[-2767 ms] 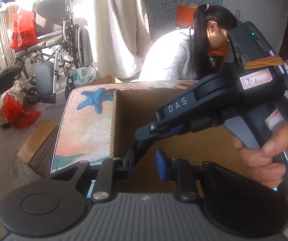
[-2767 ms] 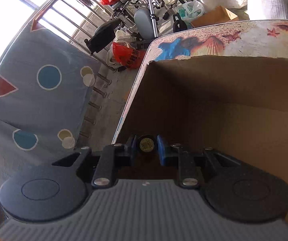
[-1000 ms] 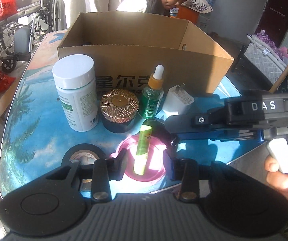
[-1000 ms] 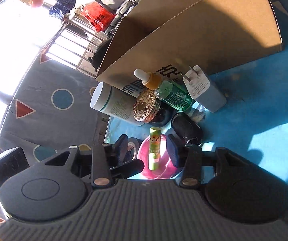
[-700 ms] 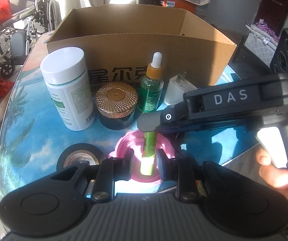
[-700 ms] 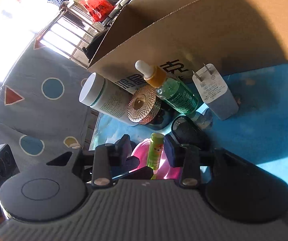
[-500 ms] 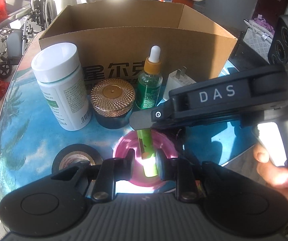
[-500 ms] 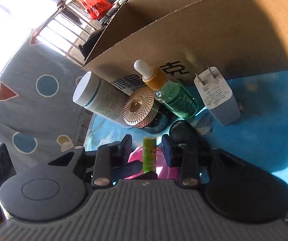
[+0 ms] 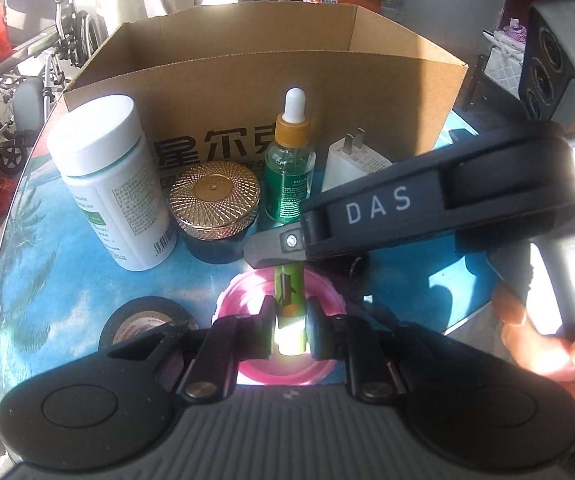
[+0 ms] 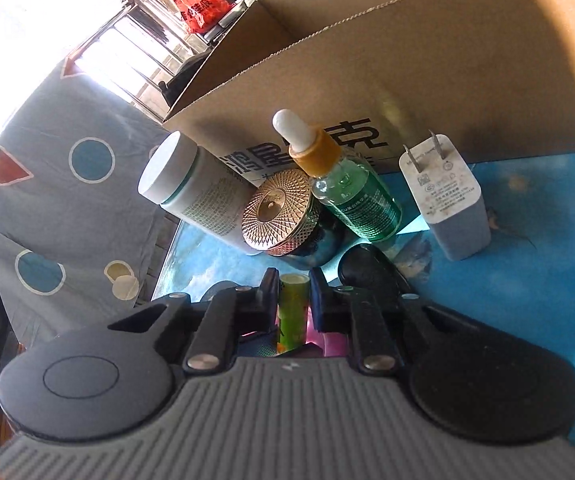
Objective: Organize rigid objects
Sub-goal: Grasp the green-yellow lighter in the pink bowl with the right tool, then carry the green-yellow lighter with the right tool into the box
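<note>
A yellow-green lip balm tube (image 9: 287, 300) lies across a pink round lid (image 9: 247, 368) on the blue table. My left gripper (image 9: 290, 322) has its jaws closing tight, and both pads press the tube's near end. My right gripper (image 9: 287, 260) reaches in from the right over the tube's far end. In the right wrist view the right gripper (image 10: 294, 292) is also closing, and its pads clamp the lip balm tube (image 10: 293, 308). An open cardboard box (image 9: 247, 80) stands behind.
In front of the box stand a white bottle (image 9: 115, 184), a gold-lidded jar (image 9: 215, 204), a green dropper bottle (image 9: 291, 176) and a white charger (image 9: 351, 164). A black tape roll (image 9: 143, 324) lies left of the lid and a black key fob (image 10: 367, 268) right of it. A person sits behind the box.
Both grippers have closed their jaws onto the lip balm tube, which earlier lay loose between open fingers. Both have sunk a little closer to the table.
</note>
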`<state>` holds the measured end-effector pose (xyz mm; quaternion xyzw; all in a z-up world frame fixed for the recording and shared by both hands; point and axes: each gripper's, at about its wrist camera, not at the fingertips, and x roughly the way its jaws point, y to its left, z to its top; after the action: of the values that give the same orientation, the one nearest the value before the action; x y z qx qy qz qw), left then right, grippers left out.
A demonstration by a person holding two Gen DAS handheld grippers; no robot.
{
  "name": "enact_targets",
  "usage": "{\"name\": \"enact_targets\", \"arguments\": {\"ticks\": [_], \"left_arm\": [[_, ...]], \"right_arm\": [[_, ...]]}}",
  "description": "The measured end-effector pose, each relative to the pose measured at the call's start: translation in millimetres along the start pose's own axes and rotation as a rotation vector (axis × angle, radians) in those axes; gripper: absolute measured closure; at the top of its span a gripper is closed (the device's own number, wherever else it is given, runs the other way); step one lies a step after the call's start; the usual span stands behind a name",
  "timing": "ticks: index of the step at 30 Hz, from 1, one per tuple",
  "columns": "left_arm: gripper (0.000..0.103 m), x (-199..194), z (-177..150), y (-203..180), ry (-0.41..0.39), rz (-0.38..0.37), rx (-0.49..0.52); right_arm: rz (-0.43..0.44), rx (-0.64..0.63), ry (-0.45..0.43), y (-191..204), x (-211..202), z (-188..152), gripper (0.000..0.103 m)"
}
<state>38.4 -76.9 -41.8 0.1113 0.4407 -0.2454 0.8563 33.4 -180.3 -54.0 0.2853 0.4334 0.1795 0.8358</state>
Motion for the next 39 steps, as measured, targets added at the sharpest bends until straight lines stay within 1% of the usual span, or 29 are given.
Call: {"name": "enact_targets", "arguments": {"ticks": [4,8,12,14,18,19,21,23,24,26,29,30,33,35,39], "left_arm": [[0.087,-6.4,0.5,-3.3,-0.023,0.006,0.003],[0.087,-23.6,2.3,-8.0,-0.061,0.019,0.017],[0.087,-50.7,15.7,-9.9,-0.133,0.040,0.028],[0.087,-63.4,26.9,-7.4,-0.174,0.052,0.027],[0.087,-83.4,65.1,4.8,-0.248,0.053,-0.012],[0.087,-85.2,72.5,7.5,-0.256,0.053,-0.020],[0.087,-84.7,97.2,15.9,-0.280,0.049,-0.037],[0.086,-80.0,114.4,21.6,-0.280,0.057,-0.048],[0.086,-75.7,125.2,25.7,-0.276,0.050,-0.058],[0.085,-64.7,142.7,35.0,-0.246,0.045,-0.090],[0.084,-49.7,155.8,47.1,-0.215,0.035,-0.115],[0.084,-42.8,158.7,50.6,-0.197,0.039,-0.123],[0.082,-27.3,158.7,61.1,-0.153,0.049,-0.145],[0.082,-24.2,154.7,68.2,-0.146,0.052,-0.156],[0.082,-27.8,145.5,76.8,-0.138,0.051,-0.177]], "right_arm": [[-0.002,-0.047,-0.027,9.0,-9.2,-0.8,0.089],[0.004,-0.090,-0.060,20.2,-23.0,0.3,0.089],[0.020,-0.153,-0.105,38.7,-45.2,10.4,0.089],[0.038,-0.202,-0.137,53.6,-58.3,25.6,0.089],[0.069,-0.272,-0.179,72.7,-74.3,61.8,0.089],[0.075,-0.286,-0.181,77.4,-76.6,75.6,0.089],[0.084,-0.305,-0.177,83.0,-78.6,104.3,0.089],[0.098,-0.285,-0.147,81.5,-73.1,134.5,0.089],[0.102,-0.273,-0.131,79.6,-68.5,145.9,0.089],[0.104,-0.229,-0.067,73.8,-52.6,179.1,0.089],[0.109,-0.162,0.025,60.1,-23.3,211.6,0.089],[0.109,-0.151,0.049,56.1,-16.0,219.0,0.089],[0.087,-0.111,0.147,42.5,23.1,237.4,0.089],[0.064,-0.105,0.204,35.1,45.3,243.5,0.089],[-0.035,-0.118,0.303,23.9,100.2,238.6,0.089]]}}
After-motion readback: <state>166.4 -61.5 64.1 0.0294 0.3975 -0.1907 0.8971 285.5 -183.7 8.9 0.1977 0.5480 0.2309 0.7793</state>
